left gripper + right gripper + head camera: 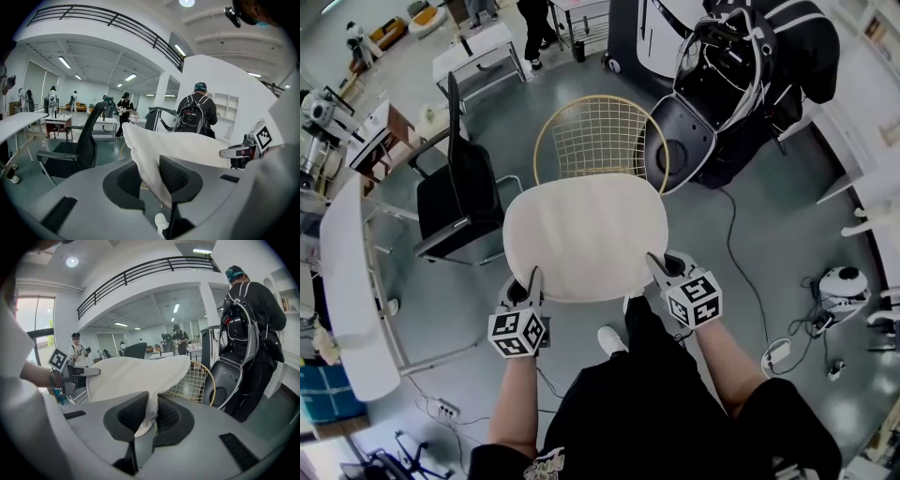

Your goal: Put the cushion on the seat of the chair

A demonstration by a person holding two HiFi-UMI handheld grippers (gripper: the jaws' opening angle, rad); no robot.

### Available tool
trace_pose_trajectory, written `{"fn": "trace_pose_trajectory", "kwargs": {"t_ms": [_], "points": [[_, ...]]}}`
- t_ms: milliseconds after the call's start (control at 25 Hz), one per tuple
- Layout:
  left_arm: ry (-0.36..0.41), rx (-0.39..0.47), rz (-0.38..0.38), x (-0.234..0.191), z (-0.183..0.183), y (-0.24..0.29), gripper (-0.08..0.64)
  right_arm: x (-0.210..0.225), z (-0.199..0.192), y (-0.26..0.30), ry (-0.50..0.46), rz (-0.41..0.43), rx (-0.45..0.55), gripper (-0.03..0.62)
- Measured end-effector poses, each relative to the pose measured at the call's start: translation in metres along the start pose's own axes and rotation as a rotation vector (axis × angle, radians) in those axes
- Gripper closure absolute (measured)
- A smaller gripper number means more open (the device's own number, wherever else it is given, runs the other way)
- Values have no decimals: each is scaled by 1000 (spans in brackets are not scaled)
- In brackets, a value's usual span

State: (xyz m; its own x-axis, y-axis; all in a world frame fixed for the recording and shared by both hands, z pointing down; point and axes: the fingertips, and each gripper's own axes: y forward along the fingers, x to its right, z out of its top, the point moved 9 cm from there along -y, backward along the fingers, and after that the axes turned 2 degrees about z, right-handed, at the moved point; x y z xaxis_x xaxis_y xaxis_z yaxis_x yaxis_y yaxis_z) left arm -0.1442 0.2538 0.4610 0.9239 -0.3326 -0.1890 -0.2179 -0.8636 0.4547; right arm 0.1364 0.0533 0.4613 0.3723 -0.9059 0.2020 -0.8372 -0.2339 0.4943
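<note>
Your left hand-held gripper (531, 279) and right hand-held gripper (659, 264) each clamp the near edge of the cream cushion (586, 234) over the glossy grey floor (698, 225), gold wire chair (600, 139) just beyond

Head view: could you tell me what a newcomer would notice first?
The big cream cushion in mid-frame, pinched at its near edge by the left gripper and right gripper. Just beyond it stands the gold wire chair, with a black office chair to its left.
</note>
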Motion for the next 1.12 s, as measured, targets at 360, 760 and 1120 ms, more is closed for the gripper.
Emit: {"fn": "trace_pose_trajectory", "kwargs": {"t_ms": [360,760,1120], "points": [[0,-41,9,10,31,102,449,91,26,55,30,10,-17,549],[-8,-108,37,8,60,217,448,181,51,127,45,36,-69,549],[-1,-196,48,-13,45,305,443,231,35,192,75,27,-109,549]]}}
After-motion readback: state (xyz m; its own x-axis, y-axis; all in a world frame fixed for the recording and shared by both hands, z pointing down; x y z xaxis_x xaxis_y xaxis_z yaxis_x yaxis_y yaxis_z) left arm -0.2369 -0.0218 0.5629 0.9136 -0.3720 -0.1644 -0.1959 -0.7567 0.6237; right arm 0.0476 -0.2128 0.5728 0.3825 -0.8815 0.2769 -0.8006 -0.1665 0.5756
